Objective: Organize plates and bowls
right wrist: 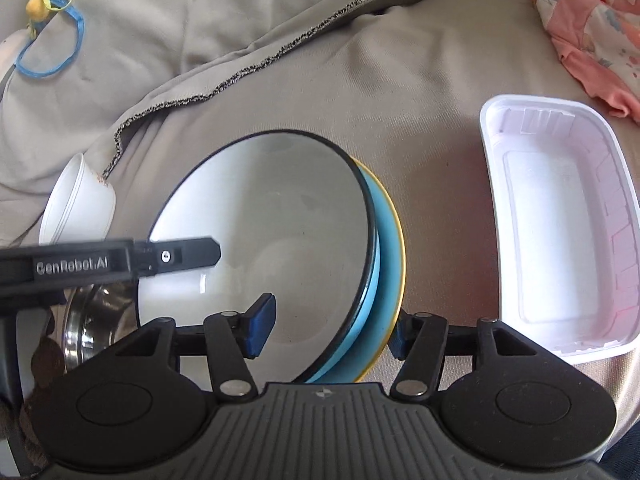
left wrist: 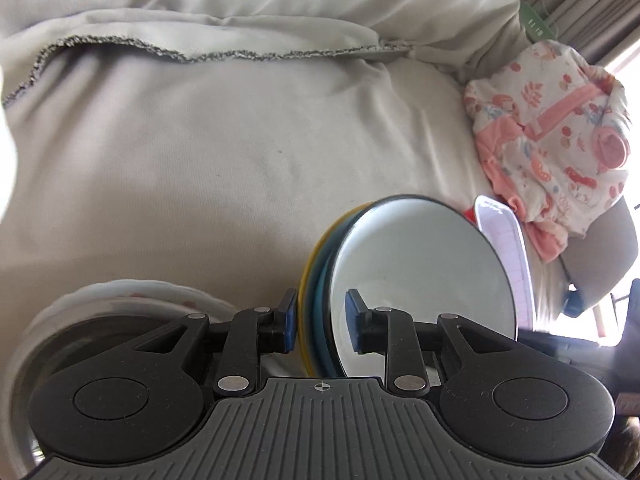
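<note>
Both tongs angle steeply down at a tilted stack of round plates [right wrist: 260, 216], white with black rim over blue and yellow, on beige bedding [left wrist: 224, 152]. The left tongs [left wrist: 322, 320] and right tongs [right wrist: 326, 330] straddle opposite edges, pads apart, not pressing.

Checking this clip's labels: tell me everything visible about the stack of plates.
The stack of plates is three round plates nested together: a glossy white plate with a thin black rim on the near side, a light blue one behind it, and a yellow one at the back, only its edge showing. They look like glazed ceramic or enamel. The stack stands tilted on edge on the beige cloth. The left gripper and right gripper each straddle its rim; pad contact cannot be judged.
</note>
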The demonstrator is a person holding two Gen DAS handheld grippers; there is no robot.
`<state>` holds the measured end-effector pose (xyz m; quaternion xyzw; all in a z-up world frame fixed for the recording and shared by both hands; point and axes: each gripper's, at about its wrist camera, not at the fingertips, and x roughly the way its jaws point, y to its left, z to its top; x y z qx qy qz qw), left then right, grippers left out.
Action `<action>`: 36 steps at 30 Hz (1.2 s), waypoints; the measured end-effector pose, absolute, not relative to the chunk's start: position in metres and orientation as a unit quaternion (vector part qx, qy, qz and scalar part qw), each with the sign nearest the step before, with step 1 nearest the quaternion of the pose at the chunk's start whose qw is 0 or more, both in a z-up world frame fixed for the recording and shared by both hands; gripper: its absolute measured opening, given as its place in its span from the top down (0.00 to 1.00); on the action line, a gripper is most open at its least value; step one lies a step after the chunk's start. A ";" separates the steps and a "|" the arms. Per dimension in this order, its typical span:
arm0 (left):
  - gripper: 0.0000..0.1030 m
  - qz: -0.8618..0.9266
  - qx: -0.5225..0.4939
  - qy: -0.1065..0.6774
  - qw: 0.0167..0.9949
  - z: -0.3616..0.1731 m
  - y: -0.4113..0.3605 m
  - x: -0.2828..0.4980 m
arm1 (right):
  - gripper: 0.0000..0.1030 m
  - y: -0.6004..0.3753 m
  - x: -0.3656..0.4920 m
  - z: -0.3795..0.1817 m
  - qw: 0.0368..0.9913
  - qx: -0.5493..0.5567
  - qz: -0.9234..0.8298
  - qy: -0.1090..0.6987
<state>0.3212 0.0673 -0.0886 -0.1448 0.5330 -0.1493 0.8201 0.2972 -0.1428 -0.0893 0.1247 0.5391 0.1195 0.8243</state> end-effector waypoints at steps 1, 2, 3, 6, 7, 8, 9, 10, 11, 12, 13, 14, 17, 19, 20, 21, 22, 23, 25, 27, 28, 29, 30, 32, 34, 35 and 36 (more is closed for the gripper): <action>0.70 -0.148 -0.144 0.531 0.822 -0.086 0.069 0.320 | 0.45 -0.141 0.298 -0.088 0.826 0.125 0.122 0.536; 0.70 -0.147 -0.144 0.528 0.824 -0.084 0.071 0.320 | 0.45 -0.141 0.299 -0.087 0.827 0.126 0.126 0.534; 0.70 -0.146 -0.145 0.527 0.825 -0.083 0.073 0.319 | 0.45 -0.141 0.301 -0.087 0.826 0.129 0.129 0.533; 0.71 -0.156 -0.161 0.523 0.822 -0.082 0.077 0.320 | 0.45 -0.140 0.306 -0.094 0.825 0.124 0.127 0.537; 0.73 -0.160 -0.166 0.524 0.820 -0.080 0.078 0.320 | 0.45 -0.142 0.307 -0.095 0.825 0.114 0.125 0.539; 0.73 -0.163 -0.171 0.525 0.817 -0.078 0.082 0.319 | 0.46 -0.142 0.308 -0.097 0.825 0.105 0.126 0.540; 0.73 -0.168 -0.178 0.526 0.815 -0.073 0.088 0.319 | 0.46 -0.143 0.308 -0.096 0.826 0.095 0.125 0.541; 0.74 -0.175 -0.189 0.525 0.811 -0.066 0.096 0.319 | 0.46 -0.143 0.308 -0.091 0.829 0.084 0.121 0.539; 0.75 -0.183 -0.206 0.518 0.809 -0.056 0.106 0.319 | 0.46 -0.146 0.307 -0.083 0.835 0.072 0.121 0.532; 0.75 -0.189 -0.223 0.506 0.812 -0.044 0.119 0.319 | 0.46 -0.147 0.307 -0.073 0.841 0.060 0.123 0.524; 0.75 -0.187 -0.238 0.484 0.821 -0.029 0.134 0.316 | 0.46 -0.146 0.307 -0.060 0.848 0.047 0.126 0.513; 0.75 -0.176 -0.250 0.454 0.837 -0.015 0.151 0.311 | 0.46 -0.143 0.308 -0.048 0.855 0.033 0.130 0.502; 0.74 -0.092 -0.263 0.362 0.890 0.011 0.205 0.287 | 0.44 -0.116 0.311 -0.011 0.879 -0.016 0.142 0.454; 0.74 0.028 -0.249 0.328 0.911 0.008 0.239 0.273 | 0.37 -0.084 0.316 0.010 0.888 -0.040 0.158 0.429; 0.74 0.098 -0.235 0.329 0.909 0.001 0.255 0.270 | 0.32 -0.068 0.319 0.016 0.889 -0.045 0.167 0.424; 0.74 0.154 -0.230 0.344 0.897 -0.008 0.271 0.270 | 0.30 -0.050 0.324 0.021 0.888 -0.046 0.179 0.421; 0.74 0.180 -0.242 0.357 0.884 -0.017 0.288 0.270 | 0.30 -0.030 0.331 0.022 0.883 -0.046 0.194 0.424; 0.74 0.180 -0.271 0.361 0.874 -0.027 0.305 0.269 | 0.30 -0.011 0.337 0.020 0.877 -0.044 0.208 0.430; 0.74 0.174 -0.332 0.360 0.855 -0.042 0.330 0.266 | 0.30 0.030 0.350 0.009 0.866 -0.037 0.224 0.446; 0.74 0.200 -0.344 0.357 0.845 -0.047 0.339 0.265 | 0.30 0.065 0.360 -0.006 0.850 -0.020 0.237 0.469; 0.74 0.210 -0.341 0.358 0.843 -0.050 0.341 0.266 | 0.30 0.080 0.364 -0.014 0.844 -0.013 0.246 0.477; 0.74 0.213 -0.343 0.359 0.841 -0.052 0.343 0.267 | 0.30 0.100 0.369 -0.019 0.841 -0.015 0.253 0.479; 0.74 0.208 -0.350 0.361 0.839 -0.055 0.345 0.269 | 0.30 0.115 0.372 -0.023 0.843 -0.024 0.252 0.475; 0.74 0.195 -0.363 0.366 0.834 -0.061 0.347 0.272 | 0.32 0.143 0.380 -0.033 0.843 -0.036 0.245 0.477; 0.74 0.187 -0.368 0.375 0.830 -0.069 0.347 0.275 | 0.53 0.158 0.388 -0.047 0.828 -0.030 0.248 0.502; 0.74 0.185 -0.365 0.379 0.830 -0.071 0.345 0.277 | 0.70 0.163 0.390 -0.053 0.817 -0.027 0.252 0.518; 0.74 0.183 -0.359 0.383 0.831 -0.072 0.343 0.280 | 0.77 0.167 0.392 -0.059 0.806 -0.027 0.262 0.530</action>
